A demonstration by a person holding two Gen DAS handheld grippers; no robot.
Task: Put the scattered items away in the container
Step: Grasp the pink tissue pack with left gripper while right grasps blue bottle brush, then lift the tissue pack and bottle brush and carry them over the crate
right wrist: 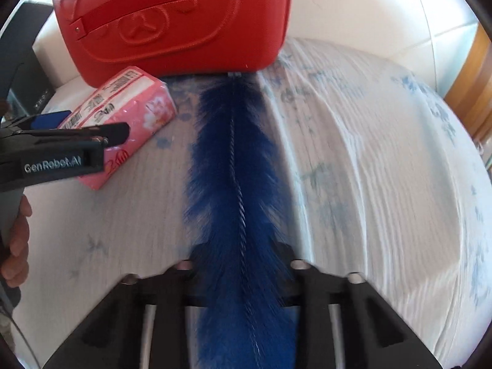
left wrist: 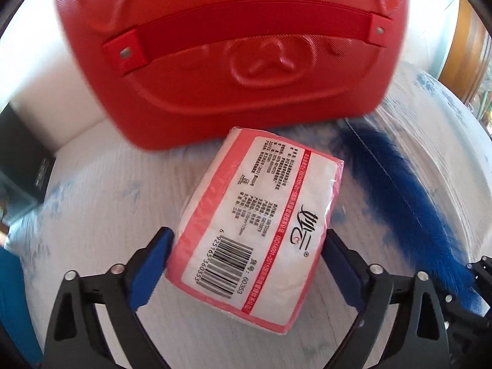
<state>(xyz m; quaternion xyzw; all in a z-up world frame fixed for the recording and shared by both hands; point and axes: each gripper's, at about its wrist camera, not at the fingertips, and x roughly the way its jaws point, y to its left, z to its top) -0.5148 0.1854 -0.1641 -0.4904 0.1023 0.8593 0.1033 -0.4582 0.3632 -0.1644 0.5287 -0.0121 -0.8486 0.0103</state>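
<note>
Red case (left wrist: 233, 49), the container we take the task to mean, stands closed at the far edge of the bed (right wrist: 369, 153), its embossed bear face and strap handle toward us, and nothing appears to be inside it yet, so we judge the tidying barely begun. Both scattered items are still out on the bed's pale blue-printed cover. Next in size is the blue feather duster (right wrist: 233, 166), lying lengthwise down the middle of the bed with its tip touching the foot of the case; our right tongs (right wrist: 240, 264) straddle its near end, the fingers set narrow on either side of the plume, though we cannot tell whether they truly pinch the twisted stem. Smaller is the pink tissue pack (left wrist: 258, 224), label and barcode up, lying just beside the duster toward the left edge of the bed and close to the case; our left tongs (left wrist: 246, 264) stand wide, blue pads touching or nearly touching its two long sides, not clearly squeezing. Left to do, as we read it: open the case and put both things in. Open room lies mostly on the right half of the bed, bare out to its rounded edge; the left edge drops off near the pack, and the case blocks the far side.
</note>
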